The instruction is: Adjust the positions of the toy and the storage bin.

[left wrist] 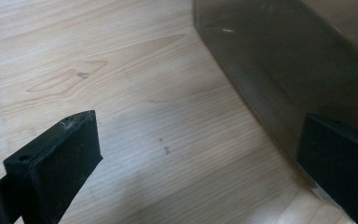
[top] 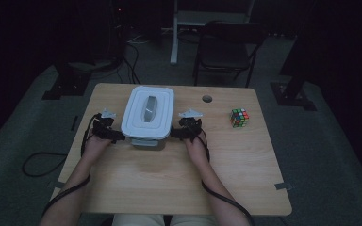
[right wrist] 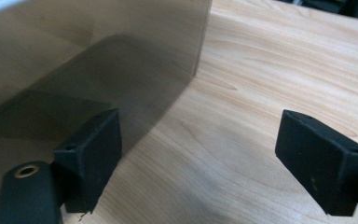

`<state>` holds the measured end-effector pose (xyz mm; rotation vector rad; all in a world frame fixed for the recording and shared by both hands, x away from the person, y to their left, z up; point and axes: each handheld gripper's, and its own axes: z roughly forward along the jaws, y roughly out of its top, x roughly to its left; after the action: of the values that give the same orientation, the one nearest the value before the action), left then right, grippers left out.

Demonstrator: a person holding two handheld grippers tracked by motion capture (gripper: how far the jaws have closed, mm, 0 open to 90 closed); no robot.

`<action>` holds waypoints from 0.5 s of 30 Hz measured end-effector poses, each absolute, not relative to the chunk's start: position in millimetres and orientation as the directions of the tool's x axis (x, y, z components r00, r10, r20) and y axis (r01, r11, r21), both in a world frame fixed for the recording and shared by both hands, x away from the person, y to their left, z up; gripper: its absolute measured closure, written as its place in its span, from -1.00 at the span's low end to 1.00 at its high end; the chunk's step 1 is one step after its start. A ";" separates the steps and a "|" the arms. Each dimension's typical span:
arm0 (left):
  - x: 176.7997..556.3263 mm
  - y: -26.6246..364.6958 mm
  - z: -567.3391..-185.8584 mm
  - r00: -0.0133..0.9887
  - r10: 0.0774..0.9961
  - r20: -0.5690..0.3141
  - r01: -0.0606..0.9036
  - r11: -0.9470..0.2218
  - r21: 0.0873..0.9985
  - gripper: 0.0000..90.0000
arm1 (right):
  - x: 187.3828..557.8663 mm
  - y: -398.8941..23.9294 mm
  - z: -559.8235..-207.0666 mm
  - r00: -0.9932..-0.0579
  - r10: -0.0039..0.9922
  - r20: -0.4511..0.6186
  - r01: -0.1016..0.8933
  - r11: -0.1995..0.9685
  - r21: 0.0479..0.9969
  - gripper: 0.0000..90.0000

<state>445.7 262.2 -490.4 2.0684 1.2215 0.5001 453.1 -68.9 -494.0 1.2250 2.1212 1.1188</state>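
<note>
A plastic storage box (top: 148,117) sits on a light wooden table (top: 169,179), toward its far side and a little left of the middle. The box has a pale white lid (top: 148,109) with an oblong grey handle set into its top, and its walls below are smoky and see-through.

The left gripper (top: 118,136) is at the box's left side, near the front corner. In the left gripper view its two black jaws are spread wide: one hovers over bare wood, the other sits close against the dark wall of the box (left wrist: 279,60), and I cannot tell whether it touches. Nothing is pinched between them.

The right gripper (top: 175,133) is at the box's right side, mirroring the other. In the right gripper view its jaws are also spread wide: one lies in front of the box's tinted wall (right wrist: 98,51), the other stands over open table (right wrist: 261,70). Nothing is held between them either.

The person's forearms come in from the near edge of the table, one to each gripper, with a black cable trailing along each arm.

Farther right on the table, well apart from the box, stands a colourful puzzle cube (top: 239,117). A small round hole (top: 207,99) shows in the tabletop between the box and the cube, near the far edge. Beyond the table, a dark folding chair (top: 226,47) stands on the grey floor.
</note>
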 end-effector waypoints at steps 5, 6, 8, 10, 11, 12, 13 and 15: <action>453.3 261.7 -489.0 0.474 0.881 -0.015 0.623 -0.323 0.712 -0.99 | 457.2 -77.5 -498.3 -0.486 0.873 0.044 0.523 0.250 0.815 -0.70; 454.8 261.8 -488.2 0.475 0.880 -0.013 0.620 -0.324 0.714 -0.99 | 458.4 -78.5 -499.3 -0.487 0.872 0.050 0.528 0.248 0.812 -0.70; 458.5 262.8 -486.7 0.473 0.881 -0.010 0.612 -0.321 0.723 -0.99 | 460.4 -79.0 -500.6 -0.487 0.872 0.046 0.524 0.250 0.814 -0.70; 462.6 263.5 -485.8 0.463 0.886 0.007 0.602 -0.320 0.732 -0.99 | 463.2 -78.9 -501.3 -0.484 0.873 0.055 0.529 0.242 0.813 -0.70; 464.1 263.6 -485.2 0.448 0.893 0.032 0.592 -0.323 0.739 -0.99 | 466.4 -77.9 -501.1 -0.482 0.875 0.054 0.532 0.243 0.811 -0.70; 465.7 263.8 -485.0 0.438 0.898 0.050 0.576 -0.323 0.751 -0.99 | 466.4 -77.9 -501.1 -0.482 0.875 0.054 0.532 0.243 0.811 -0.70; 467.8 264.4 -484.9 0.441 0.896 0.052 0.567 -0.323 0.758 -0.99 | 467.8 -77.2 -500.7 -0.480 0.876 0.056 0.533 0.241 0.811 -0.71; 472.0 264.2 -484.9 0.439 0.897 0.049 0.575 -0.322 0.752 -0.99 | 470.8 -76.4 -498.9 -0.474 0.879 0.052 0.533 0.239 0.812 -0.71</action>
<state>472.0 264.2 -484.9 2.0253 1.2328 0.6191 470.8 -76.4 -498.9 1.2929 2.1014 1.1204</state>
